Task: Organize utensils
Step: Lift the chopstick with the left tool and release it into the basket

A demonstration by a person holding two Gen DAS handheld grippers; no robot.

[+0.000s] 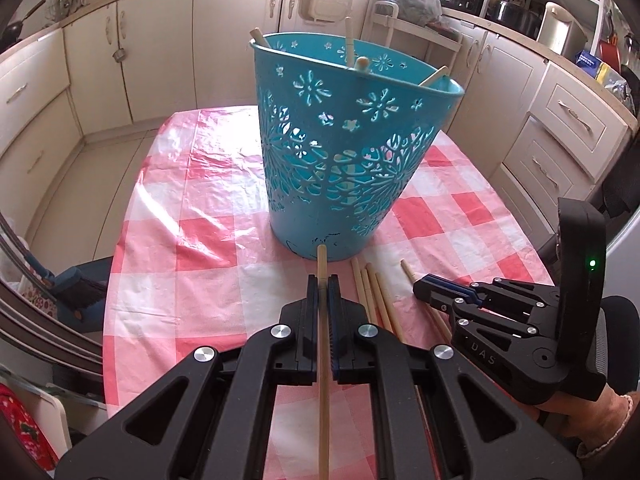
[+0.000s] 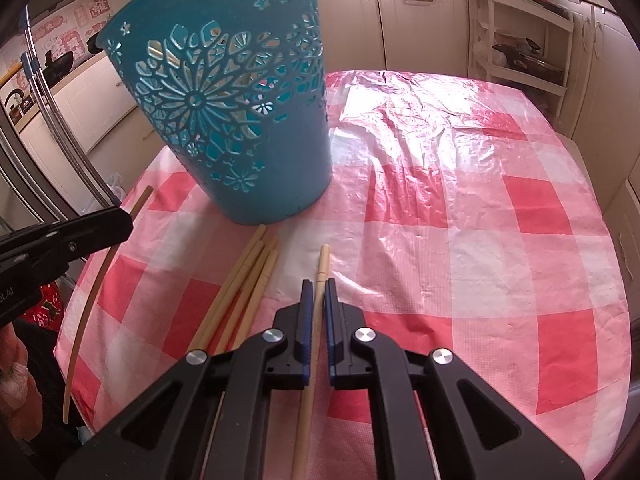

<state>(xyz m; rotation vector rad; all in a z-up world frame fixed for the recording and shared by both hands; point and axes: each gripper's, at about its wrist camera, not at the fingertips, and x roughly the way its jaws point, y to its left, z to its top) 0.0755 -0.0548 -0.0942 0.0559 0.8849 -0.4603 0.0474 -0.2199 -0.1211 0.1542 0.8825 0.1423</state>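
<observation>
My left tool [image 1: 322,284] clamps one stick [image 1: 322,344] before the bin [image 1: 344,152] – right tool [image 2: 319,290] pinches another stick [image 2: 316,320] (four more [image 2: 244,296] on the surface [image 2: 460,216])

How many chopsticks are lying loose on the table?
4 loose chopsticks lie side by side before the teal basket, between the left gripper and right gripper. Each gripper pinches one more; others stand in the basket, some maybe hidden.

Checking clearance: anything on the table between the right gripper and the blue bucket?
Right wrist view: only bare checked tablecloth between right gripper and blue bucket; loose chopsticks lie just left.
</observation>
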